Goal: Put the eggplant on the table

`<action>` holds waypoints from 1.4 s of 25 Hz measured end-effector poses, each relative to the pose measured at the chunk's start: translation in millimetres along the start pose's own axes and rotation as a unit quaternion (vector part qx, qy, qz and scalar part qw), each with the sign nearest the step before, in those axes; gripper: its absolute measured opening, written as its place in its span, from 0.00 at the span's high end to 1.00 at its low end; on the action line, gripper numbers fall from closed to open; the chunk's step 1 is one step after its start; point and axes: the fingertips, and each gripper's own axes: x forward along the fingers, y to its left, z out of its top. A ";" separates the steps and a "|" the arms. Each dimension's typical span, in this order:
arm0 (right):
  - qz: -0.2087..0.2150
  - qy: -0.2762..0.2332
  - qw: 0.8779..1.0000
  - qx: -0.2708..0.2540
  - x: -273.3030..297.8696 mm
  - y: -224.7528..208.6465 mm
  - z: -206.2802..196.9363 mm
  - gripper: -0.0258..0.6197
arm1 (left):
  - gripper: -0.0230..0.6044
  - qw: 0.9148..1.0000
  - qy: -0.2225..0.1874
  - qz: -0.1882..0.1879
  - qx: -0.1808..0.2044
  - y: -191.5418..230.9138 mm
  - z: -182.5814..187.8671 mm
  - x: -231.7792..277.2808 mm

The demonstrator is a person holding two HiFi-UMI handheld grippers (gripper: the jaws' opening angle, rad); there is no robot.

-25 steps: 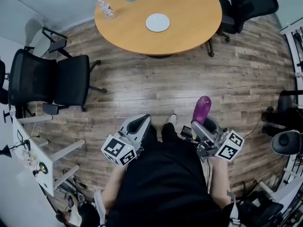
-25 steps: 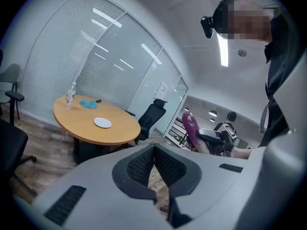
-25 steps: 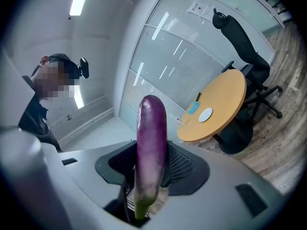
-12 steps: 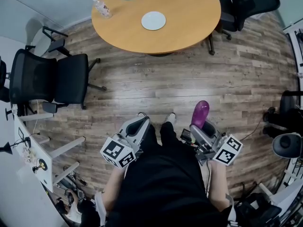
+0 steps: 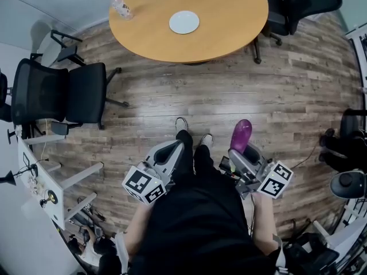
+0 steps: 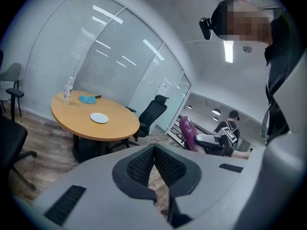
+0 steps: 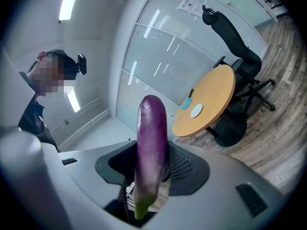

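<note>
Carrying step, by my reading: the fingers of the right gripper (image 7: 153, 164) clamp the eggplant (image 7: 151, 128) near its stem end, upright, at the person's 1 o'clock. The fingers of the left gripper (image 6: 154, 152) are pressed together, empty. Next comes a walk across the wooden floor (image 5: 229, 90) to the round bench (image 5: 229, 24) at 12 o'clock, with bare space beside the plate (image 5: 184, 22). Black chairs (image 5: 57, 99) stand at 10 o'clock.

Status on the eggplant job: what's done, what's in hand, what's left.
Done: the eggplant is picked up, clamped in the right gripper. In hand: it is held above the wooden floor, short of the round table. Left: reach the table, set it down, release.
</note>
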 end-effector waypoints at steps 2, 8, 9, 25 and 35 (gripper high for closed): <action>0.004 0.004 1.000 0.005 7.0 -0.2 0.6 0.65 | 0.95 1.000 -0.001 -0.002 0.000 6.4 2.8 3.1; -0.010 -0.003 1.000 -0.018 36.6 -0.1 16.9 0.65 | 0.95 1.000 -0.010 -0.028 0.007 36.8 26.3 20.5; -0.010 -0.005 1.000 -0.019 42.9 1.0 21.1 0.65 | 0.95 0.999 -0.013 -0.033 0.011 42.0 32.1 23.4; -0.051 -0.041 0.997 -0.034 144.2 3.9 83.6 0.65 | 0.95 0.996 -0.023 -0.084 0.017 125.0 105.5 50.7; -0.082 -0.054 0.995 -0.036 181.2 -10.8 103.5 0.65 | 0.95 0.995 -0.018 -0.099 0.022 166.0 133.9 69.5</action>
